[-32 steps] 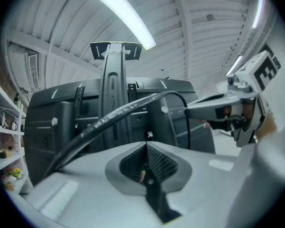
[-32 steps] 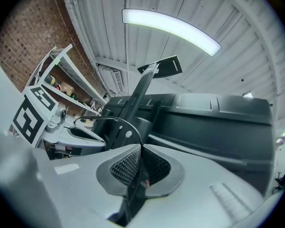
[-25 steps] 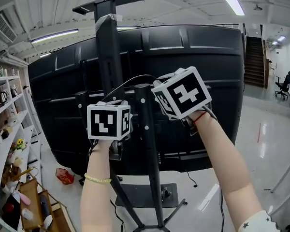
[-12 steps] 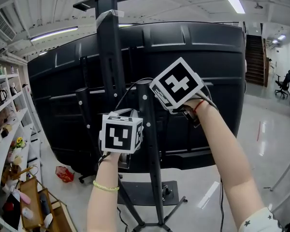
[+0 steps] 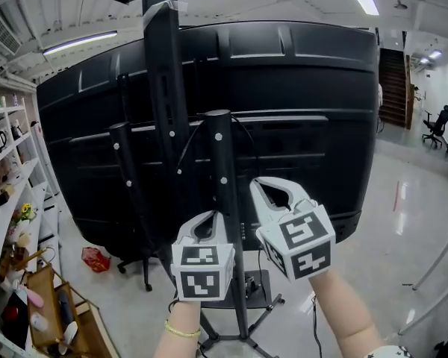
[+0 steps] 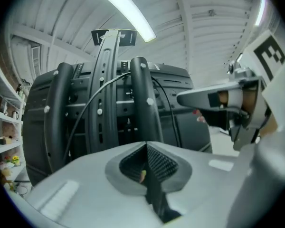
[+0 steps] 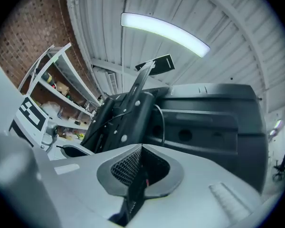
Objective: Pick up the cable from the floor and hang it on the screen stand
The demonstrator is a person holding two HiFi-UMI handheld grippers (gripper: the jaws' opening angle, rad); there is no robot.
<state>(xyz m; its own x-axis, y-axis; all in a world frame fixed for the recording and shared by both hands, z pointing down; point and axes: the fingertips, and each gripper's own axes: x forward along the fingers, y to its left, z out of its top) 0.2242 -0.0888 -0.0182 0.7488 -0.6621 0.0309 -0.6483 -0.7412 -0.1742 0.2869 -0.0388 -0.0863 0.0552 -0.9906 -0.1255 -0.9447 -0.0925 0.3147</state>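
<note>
screen (image 5: 306,125): back side in view | stand (image 5: 222,200): cable (image 5: 187,144) draped over the post top, off the floor | left gripper (image 5: 207,226): jaws together, empty, below the cable | right gripper (image 5: 278,192): jaws together, empty | judged: hanging done, nothing left

The head view is looking forward at the screen stand (image 5: 222,200); both gripper views are facing it upward from nearby
</note>
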